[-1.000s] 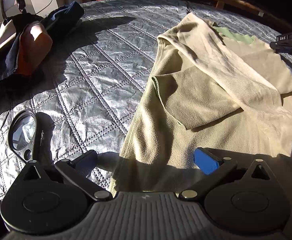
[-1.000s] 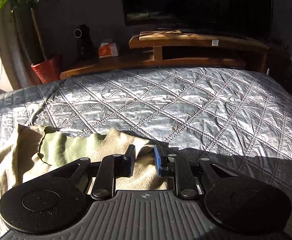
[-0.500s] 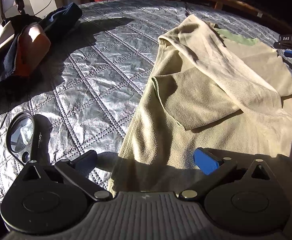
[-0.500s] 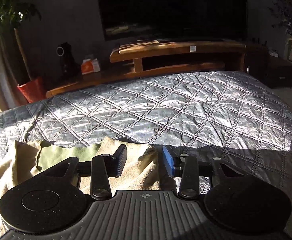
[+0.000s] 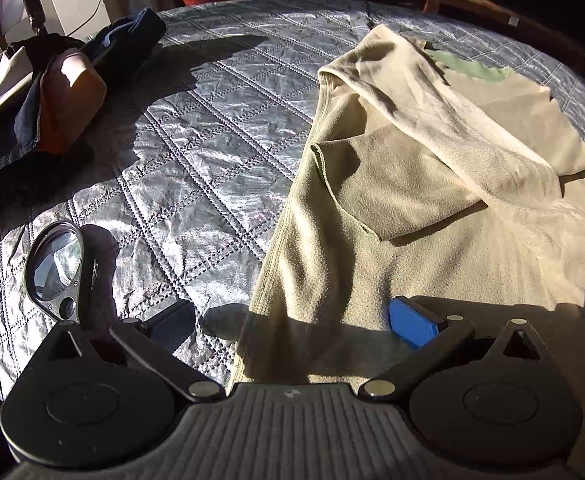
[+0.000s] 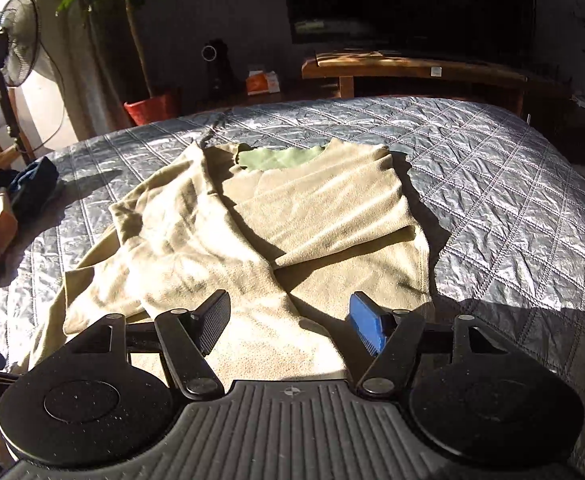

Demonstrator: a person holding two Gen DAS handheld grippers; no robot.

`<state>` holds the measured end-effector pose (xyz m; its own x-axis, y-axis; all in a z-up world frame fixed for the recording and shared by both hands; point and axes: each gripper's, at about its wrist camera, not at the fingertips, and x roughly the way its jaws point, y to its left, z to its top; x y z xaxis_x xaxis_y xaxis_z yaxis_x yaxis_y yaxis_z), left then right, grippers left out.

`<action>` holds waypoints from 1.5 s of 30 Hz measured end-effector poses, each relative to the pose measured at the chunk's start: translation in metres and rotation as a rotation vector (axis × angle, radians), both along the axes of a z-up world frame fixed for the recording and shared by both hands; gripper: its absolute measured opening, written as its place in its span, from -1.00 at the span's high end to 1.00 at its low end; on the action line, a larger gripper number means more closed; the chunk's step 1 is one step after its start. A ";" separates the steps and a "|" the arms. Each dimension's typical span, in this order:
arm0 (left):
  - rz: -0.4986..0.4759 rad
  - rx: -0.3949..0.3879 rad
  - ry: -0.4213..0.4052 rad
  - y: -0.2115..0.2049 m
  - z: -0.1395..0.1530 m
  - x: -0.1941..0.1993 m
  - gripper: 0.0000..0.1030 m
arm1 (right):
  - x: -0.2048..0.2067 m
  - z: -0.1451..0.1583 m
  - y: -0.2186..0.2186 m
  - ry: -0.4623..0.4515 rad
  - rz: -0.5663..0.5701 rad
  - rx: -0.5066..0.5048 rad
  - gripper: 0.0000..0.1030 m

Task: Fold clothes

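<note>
On the left of the bed (image 5: 196, 152) sits a heap of dark clothes (image 5: 44, 92), near it a magnifying glass (image 5: 54, 266). To its right a beige top (image 5: 432, 208) lies spread on the quilt, both sleeves drawn across the body and its green-lined collar (image 6: 280, 158) away from the person. I judge it partly folded: the sleeves are in, while the body is not yet doubled over, and the heap seems left to do. The left claw (image 5: 292, 320) is wide open and holds nothing, its fingers straddling the top's near left hem. The right claw (image 6: 290, 322) also gapes empty, just above the near hem.
</note>
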<state>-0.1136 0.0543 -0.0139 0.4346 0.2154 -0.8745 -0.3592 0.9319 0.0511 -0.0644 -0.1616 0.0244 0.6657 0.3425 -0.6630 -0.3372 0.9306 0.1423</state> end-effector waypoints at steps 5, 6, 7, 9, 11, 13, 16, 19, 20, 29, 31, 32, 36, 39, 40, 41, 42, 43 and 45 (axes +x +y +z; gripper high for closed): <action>-0.023 0.008 0.057 0.002 0.006 -0.030 -0.98 | -0.043 0.009 0.055 -0.074 0.219 -0.078 -0.41; -0.026 0.008 0.066 0.003 0.007 -0.037 -0.98 | -0.049 0.008 0.066 -0.086 0.266 -0.105 -0.34; -0.028 0.025 0.067 0.004 0.010 -0.043 -0.98 | -0.054 0.007 0.077 -0.095 0.311 -0.128 -0.27; -0.035 0.061 0.068 0.006 0.014 -0.054 -0.98 | -0.060 0.001 0.091 -0.091 0.365 -0.156 -0.23; -0.026 0.087 0.063 0.011 0.018 -0.063 -0.98 | -0.063 -0.003 0.099 -0.083 0.393 -0.175 -0.19; -0.007 0.098 0.063 0.018 0.022 -0.069 -0.98 | -0.067 -0.007 0.104 -0.080 0.409 -0.194 -0.18; 0.046 0.079 0.079 0.034 0.024 -0.078 -0.97 | -0.075 -0.009 0.106 -0.064 0.397 -0.199 -0.19; 0.057 0.082 0.075 0.039 0.027 -0.083 -0.95 | -0.073 -0.001 0.088 -0.037 0.320 -0.146 -0.23; 0.056 0.086 0.072 0.040 0.028 -0.085 -0.95 | -0.073 0.005 0.076 -0.023 0.279 -0.114 -0.26; 0.057 0.033 0.053 0.057 0.035 -0.088 -0.91 | -0.086 0.040 -0.069 0.164 -0.131 0.224 -0.47; 0.096 -0.019 0.039 0.074 0.038 -0.088 -0.90 | -0.096 0.040 -0.105 0.223 -0.202 0.307 -0.51; 0.114 -0.052 0.033 0.082 0.039 -0.089 -0.90 | -0.101 0.039 -0.121 0.253 -0.231 0.339 -0.52; 0.104 -0.151 0.009 0.086 0.038 -0.088 -0.87 | -0.110 0.014 -0.153 0.391 -0.285 0.393 -0.53; 0.071 -0.188 0.003 0.078 0.035 -0.083 -0.87 | -0.108 0.003 -0.155 0.428 -0.305 0.399 -0.44; 0.067 -0.198 0.001 0.076 0.034 -0.081 -0.87 | -0.106 0.001 -0.152 0.436 -0.288 0.389 -0.44; 0.068 -0.215 -0.003 0.075 0.033 -0.080 -0.87 | -0.103 -0.002 -0.149 0.447 -0.269 0.379 -0.44; 0.070 -0.233 -0.008 0.074 0.033 -0.079 -0.87 | -0.100 -0.005 -0.145 0.468 -0.245 0.366 -0.44; 0.081 -0.258 -0.012 0.075 0.031 -0.078 -0.88 | -0.098 -0.007 -0.141 0.489 -0.226 0.356 -0.43; 0.111 -0.311 -0.010 0.079 0.025 -0.077 -0.88 | -0.094 -0.008 -0.136 0.513 -0.212 0.353 -0.43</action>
<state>-0.1904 0.1337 0.0111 0.4323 -0.0152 -0.9016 -0.4582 0.8574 -0.2341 -0.1583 -0.2980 0.0169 0.3715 0.4939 -0.7862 0.0400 0.8375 0.5450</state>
